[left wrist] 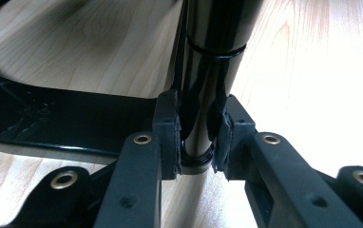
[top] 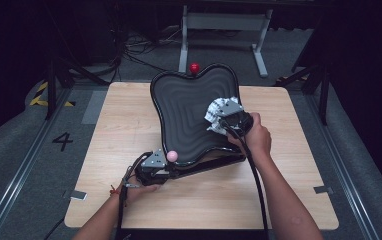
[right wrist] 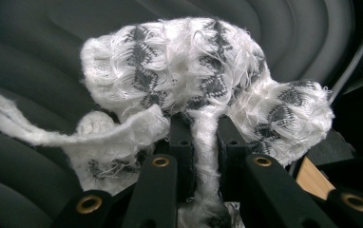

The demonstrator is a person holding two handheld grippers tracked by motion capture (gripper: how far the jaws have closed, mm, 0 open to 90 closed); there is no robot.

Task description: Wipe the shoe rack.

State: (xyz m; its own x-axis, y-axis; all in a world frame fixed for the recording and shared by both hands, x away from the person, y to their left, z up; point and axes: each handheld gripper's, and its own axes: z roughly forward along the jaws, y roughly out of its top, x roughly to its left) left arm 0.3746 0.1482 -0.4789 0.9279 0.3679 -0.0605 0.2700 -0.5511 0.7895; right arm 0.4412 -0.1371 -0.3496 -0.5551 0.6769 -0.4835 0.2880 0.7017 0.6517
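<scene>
A black wavy-edged board [top: 189, 115] with a ridged surface stands tilted on the wooden table [top: 124, 125]. A pink knob [top: 171, 156] sits at its near left corner and a red knob [top: 194, 67] at its far edge. My left gripper [top: 168, 171] is at that near corner, shut on a glossy black rod [left wrist: 208, 71] of the board's frame; the pads [left wrist: 170, 128] press on the rod from both sides. My right gripper [top: 220, 119] rests over the board's right side, shut on a white and grey knitted cloth [right wrist: 194, 71] that lies bunched against the ridged surface [right wrist: 37, 47].
A black frame [left wrist: 51, 118] runs under the board, close to the tabletop. Beyond the table's far edge stand a grey metal stand [top: 224, 30] and loose cables [top: 129, 50] on the floor. Bare wood stretches to the left and along the front of the table.
</scene>
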